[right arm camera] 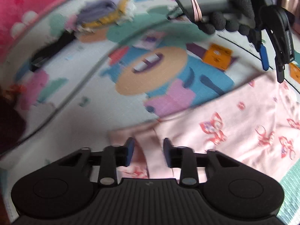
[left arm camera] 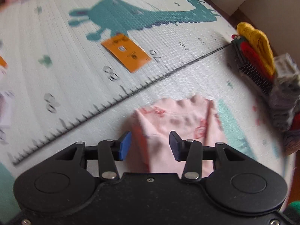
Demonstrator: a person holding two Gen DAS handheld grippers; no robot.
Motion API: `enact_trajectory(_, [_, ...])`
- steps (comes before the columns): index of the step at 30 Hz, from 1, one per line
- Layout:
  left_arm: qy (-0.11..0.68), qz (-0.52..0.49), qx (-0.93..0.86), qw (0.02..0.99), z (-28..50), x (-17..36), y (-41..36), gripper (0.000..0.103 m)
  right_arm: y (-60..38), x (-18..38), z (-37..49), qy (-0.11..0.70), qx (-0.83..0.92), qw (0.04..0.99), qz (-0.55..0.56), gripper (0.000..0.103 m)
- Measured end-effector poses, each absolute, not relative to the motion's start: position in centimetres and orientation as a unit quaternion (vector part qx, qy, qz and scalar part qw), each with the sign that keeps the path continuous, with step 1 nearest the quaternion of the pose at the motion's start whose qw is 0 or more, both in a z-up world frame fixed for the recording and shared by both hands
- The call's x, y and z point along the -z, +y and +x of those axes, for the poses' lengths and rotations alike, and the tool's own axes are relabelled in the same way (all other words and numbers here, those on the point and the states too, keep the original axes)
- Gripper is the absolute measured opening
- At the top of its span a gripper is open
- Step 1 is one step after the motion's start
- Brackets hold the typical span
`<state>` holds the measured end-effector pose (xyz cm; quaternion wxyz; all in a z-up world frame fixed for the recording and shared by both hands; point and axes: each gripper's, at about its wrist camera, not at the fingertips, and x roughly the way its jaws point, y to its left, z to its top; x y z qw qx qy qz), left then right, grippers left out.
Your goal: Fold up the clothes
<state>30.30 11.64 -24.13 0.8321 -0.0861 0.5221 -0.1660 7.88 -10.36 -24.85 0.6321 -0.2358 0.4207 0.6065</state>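
Observation:
A pale pink garment with red butterfly prints lies on a printed play mat. In the left wrist view the garment lies under and ahead of my left gripper, whose jaws are open with cloth between them. In the right wrist view the garment spreads to the right, and a strip of it runs between the open jaws of my right gripper. The left gripper also shows at the top right, held by a black-gloved hand above the garment's far edge.
The play mat has a ruler line and a teal dinosaur print. An orange card lies on it, also seen in the right wrist view. Folded clothes are stacked at the right. Another pile and a black object lie far left.

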Motion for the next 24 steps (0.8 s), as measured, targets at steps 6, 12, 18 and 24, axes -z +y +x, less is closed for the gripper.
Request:
enact_trajectory(6, [0.503, 0.016, 0.21, 0.838, 26.8, 22.8, 10.8, 0.043, -12.3, 24.9, 8.1, 0.409, -0.605, 0.634, -0.253, 0.035])
enact_trajectory(12, [0.509, 0.057, 0.262, 0.818, 22.0, 23.7, 9.3, 0.041, -12.2, 26.4, 6.3, 0.372, -0.619, 0.623, -0.302, 0.033])
enact_trajectory(18, [0.52, 0.058, 0.264, 0.81, 20.9, 25.1, 8.7, 0.034, -10.0, 27.5, 6.1, 0.392, -0.623, 0.607, -0.3, 0.036])
enact_trajectory(24, [0.5, 0.042, 0.272, 0.821, 21.0, 24.2, 8.6, 0.034, -10.5, 25.7, 7.3, 0.385, -0.618, 0.624, -0.283, 0.035])
